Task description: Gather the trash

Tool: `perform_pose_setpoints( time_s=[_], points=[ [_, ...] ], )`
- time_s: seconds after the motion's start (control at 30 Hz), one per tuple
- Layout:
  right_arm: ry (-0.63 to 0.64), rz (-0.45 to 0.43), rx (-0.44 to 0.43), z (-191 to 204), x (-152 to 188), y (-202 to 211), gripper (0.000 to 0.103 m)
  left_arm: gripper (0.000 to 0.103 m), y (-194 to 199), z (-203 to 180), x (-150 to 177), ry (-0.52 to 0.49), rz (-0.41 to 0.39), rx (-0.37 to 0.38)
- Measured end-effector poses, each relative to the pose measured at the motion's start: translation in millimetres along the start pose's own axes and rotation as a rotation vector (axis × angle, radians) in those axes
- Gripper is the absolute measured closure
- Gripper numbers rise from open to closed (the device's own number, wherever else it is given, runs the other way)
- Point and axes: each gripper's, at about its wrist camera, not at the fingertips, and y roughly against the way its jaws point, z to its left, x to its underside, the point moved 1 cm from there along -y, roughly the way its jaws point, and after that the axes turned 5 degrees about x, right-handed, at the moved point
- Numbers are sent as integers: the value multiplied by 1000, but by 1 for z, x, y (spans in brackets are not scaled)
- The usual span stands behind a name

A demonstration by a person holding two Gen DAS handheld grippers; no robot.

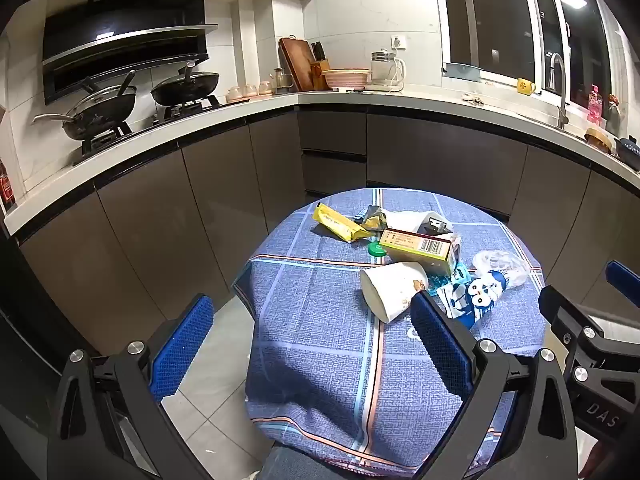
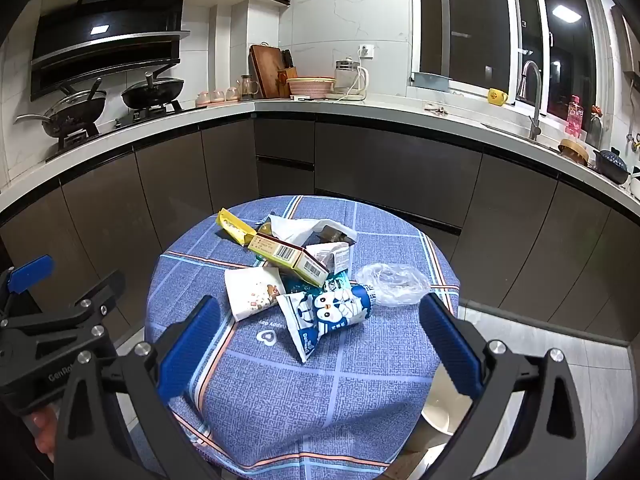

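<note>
A pile of trash lies on a round table with a blue checked cloth [image 1: 320, 360] [image 2: 280, 392]. It holds a tipped white paper cup [image 1: 394, 288] [image 2: 252, 294], a blue and white cartoon wrapper [image 1: 476, 294] [image 2: 332, 310], a yellow-green box [image 1: 420, 250] [image 2: 288, 258], a yellow packet [image 1: 340, 224] [image 2: 236, 228], a clear plastic bag [image 1: 502, 266] [image 2: 394, 282], a green cap [image 1: 377, 249] and white tissue [image 2: 296, 228]. My left gripper [image 1: 312, 344] is open and empty, short of the cup. My right gripper [image 2: 320, 344] is open and empty, just before the wrapper.
Dark cabinets and a white L-shaped counter [image 2: 360, 110] run behind the table, with woks [image 1: 104, 108], a kettle [image 2: 350, 76] and a sink tap [image 2: 532, 92]. Grey tiled floor [image 1: 216, 408] lies around the table. A pale bin rim [image 2: 444, 408] shows below right of it.
</note>
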Motion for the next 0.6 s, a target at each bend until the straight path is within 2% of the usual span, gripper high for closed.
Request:
perform_pose_setpoints(
  time_s=[0.6],
  points=[
    [1,-1,1,0,0,0,3,8,0,0,0,1,3,-2]
  ],
)
